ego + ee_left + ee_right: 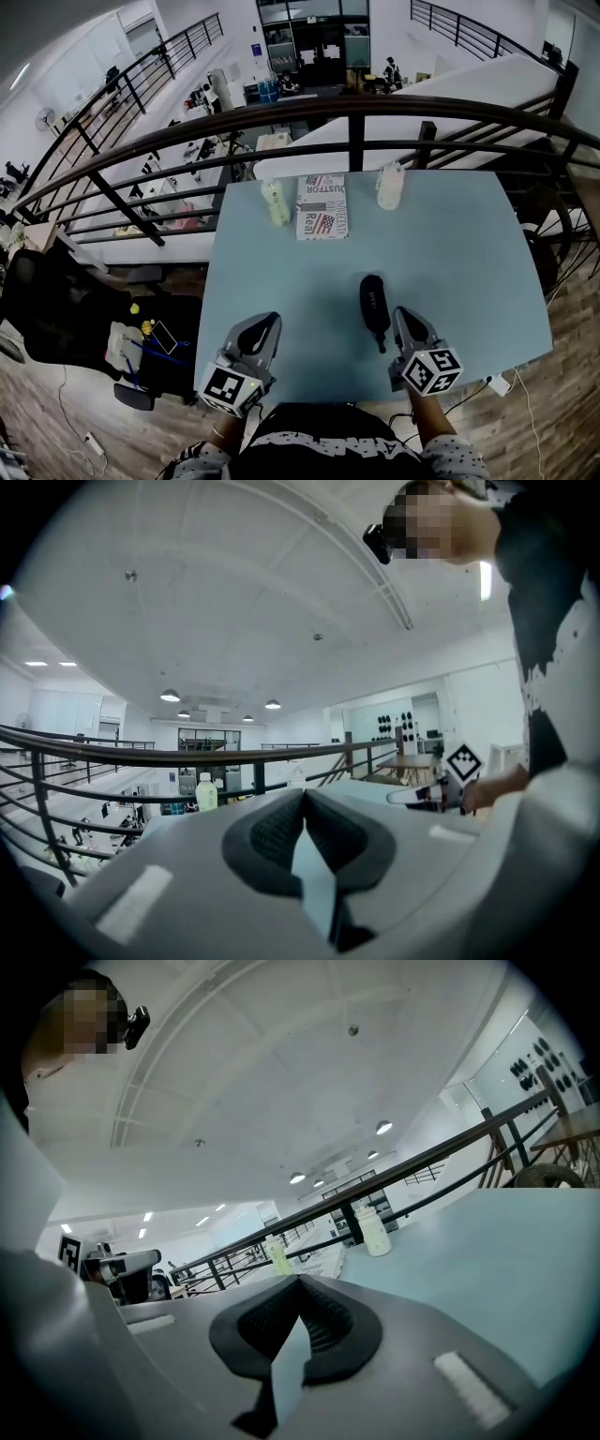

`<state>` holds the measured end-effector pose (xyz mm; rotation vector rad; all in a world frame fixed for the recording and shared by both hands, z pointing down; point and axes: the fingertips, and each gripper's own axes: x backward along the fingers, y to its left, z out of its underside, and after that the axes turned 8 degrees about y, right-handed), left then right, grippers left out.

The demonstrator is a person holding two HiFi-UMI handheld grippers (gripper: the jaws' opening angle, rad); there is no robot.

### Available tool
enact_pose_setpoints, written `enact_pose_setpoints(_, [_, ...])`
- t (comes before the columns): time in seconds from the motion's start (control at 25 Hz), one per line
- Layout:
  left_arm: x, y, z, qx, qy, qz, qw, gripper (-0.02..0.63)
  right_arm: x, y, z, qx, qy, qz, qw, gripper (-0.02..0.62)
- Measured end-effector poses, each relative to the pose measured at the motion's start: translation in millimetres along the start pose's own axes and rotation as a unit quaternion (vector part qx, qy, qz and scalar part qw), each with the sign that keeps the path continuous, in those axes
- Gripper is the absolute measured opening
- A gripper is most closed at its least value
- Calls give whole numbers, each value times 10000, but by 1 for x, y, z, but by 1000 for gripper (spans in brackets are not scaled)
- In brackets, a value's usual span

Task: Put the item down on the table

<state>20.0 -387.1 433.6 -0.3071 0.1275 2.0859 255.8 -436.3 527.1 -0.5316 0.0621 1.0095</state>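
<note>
Plainly the black item [374,302] lies flat on the pale blue table [450,253], about five o'clock from its middle, just beside the right gripper [406,321], whose jaws are pressed together on nothing. The left gripper [265,326], near seven o'clock, is likewise closed and empty; a printed box [322,206] sits at twelve

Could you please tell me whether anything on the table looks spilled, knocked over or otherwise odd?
Nothing stands out. The greenish bottle and the white bottle stand upright at the table's far edge, either side of the printed paper, and the black item lies flat near the right hand-held gripper. No spill shows.
</note>
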Motion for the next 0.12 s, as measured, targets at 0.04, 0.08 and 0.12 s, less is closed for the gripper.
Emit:
enact_pose_setpoints(0.04, [1, -2, 0, -3, 1, 4, 10000, 0, 2, 0, 0, -5, 3, -2, 10000, 1])
enact_pose_setpoints(0.08, [3, -4, -1, -15, -5, 8, 10000, 0, 5, 0, 1, -12, 4, -1, 10000, 0])
enact_pose_setpoints(0.12, [4, -6, -1, -29, -11, 13, 10000, 0, 8, 1, 1, -20, 5, 0, 10000, 1])
